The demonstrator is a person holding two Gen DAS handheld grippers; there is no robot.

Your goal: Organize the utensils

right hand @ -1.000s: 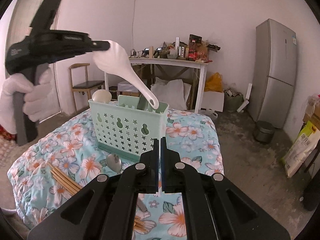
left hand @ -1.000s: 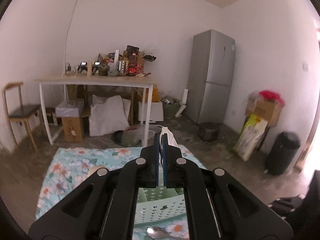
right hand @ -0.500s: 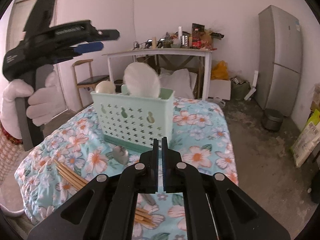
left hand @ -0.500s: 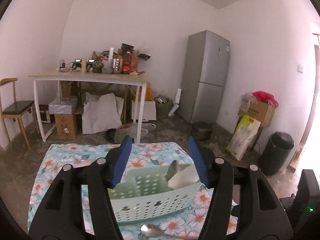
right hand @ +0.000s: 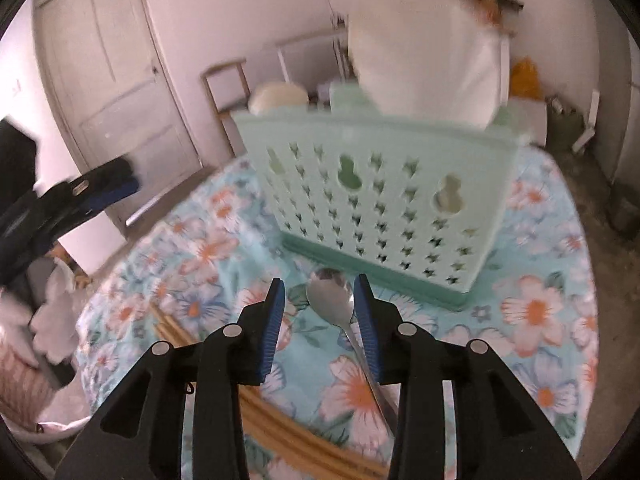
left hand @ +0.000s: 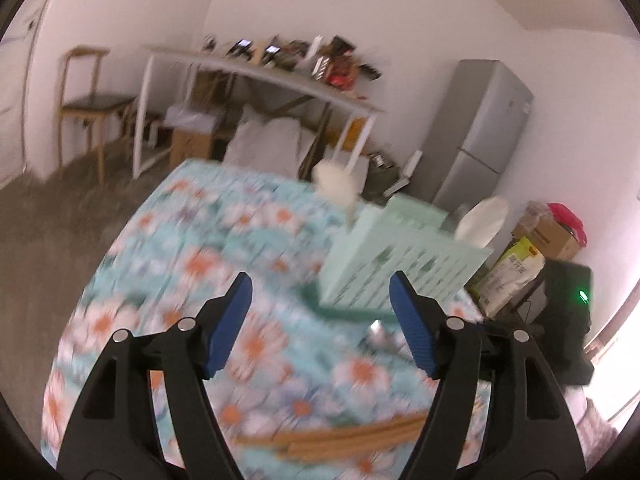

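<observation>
Right gripper, jaws opening, straddles a metal spoon lying on the flowered cloth; the bowl sits between the blue pads, closer to the right one, and neither pad presses on it. The spoon's handle runs back under the right finger. Wooden chopsticks lie on the cloth beneath and left of the gripper.

Just beyond the spoon's tip stands the mint-green caddy, its front wall pierced with stars and gourd-shaped holes. A large white ladle rises from its right compartment, a smaller pale spoon bowl from the left end. At the left edge, blurred, a gloved hand carries the left gripper above the cloth's edge.

From the left wrist camera, the left gripper hangs over the cloth with jaws opening wide and nothing between them. Chopsticks lie in a bundle just below its fingers, the metal spoon shows dimly by the right pad, and the caddy stands ahead and right with both white utensils upright in it. The view is motion-blurred.

Behind: a wooden chair, a cluttered white table, a grey fridge and a door.
</observation>
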